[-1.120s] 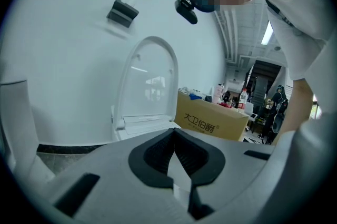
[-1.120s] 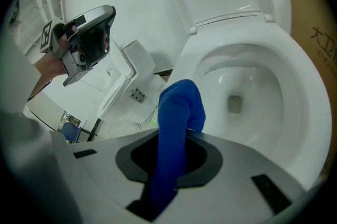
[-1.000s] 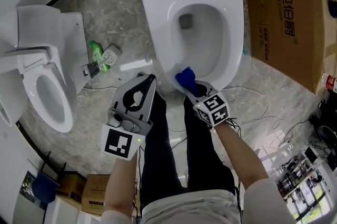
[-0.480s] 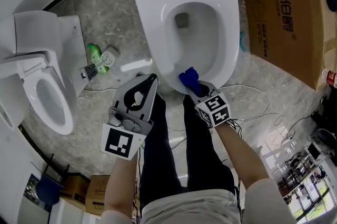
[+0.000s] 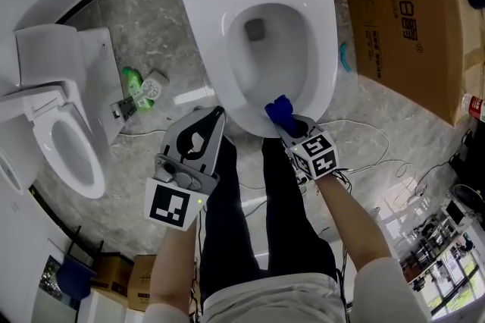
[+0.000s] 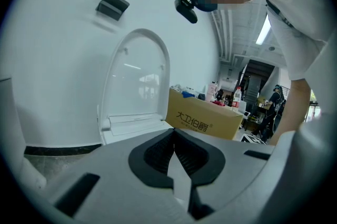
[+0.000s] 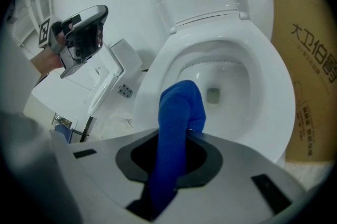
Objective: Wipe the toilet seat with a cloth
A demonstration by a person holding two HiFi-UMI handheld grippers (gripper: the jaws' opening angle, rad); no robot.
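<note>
A white toilet with its lid raised stands ahead; its seat (image 5: 326, 48) rings the bowl. My right gripper (image 5: 292, 124) is shut on a blue cloth (image 5: 279, 111), which presses on the front rim of the seat. In the right gripper view the cloth (image 7: 176, 128) sticks up from between the jaws over the seat (image 7: 274, 112). My left gripper (image 5: 204, 128) hovers left of the toilet's front, above the floor, jaws closed together with nothing in them. The left gripper view shows only the raised lid (image 6: 134, 81) and the wall.
A second white toilet (image 5: 61, 132) stands at the left. A green spray bottle (image 5: 136, 86) and small items lie on the marble floor between the toilets. A large cardboard box (image 5: 409, 18) stands right of the toilet. Cables (image 5: 371, 155) trail on the floor at the right.
My right gripper has slid the blue cloth rightward along the seat's front rim. The head view has shifted a little. The left gripper has stayed put.
</note>
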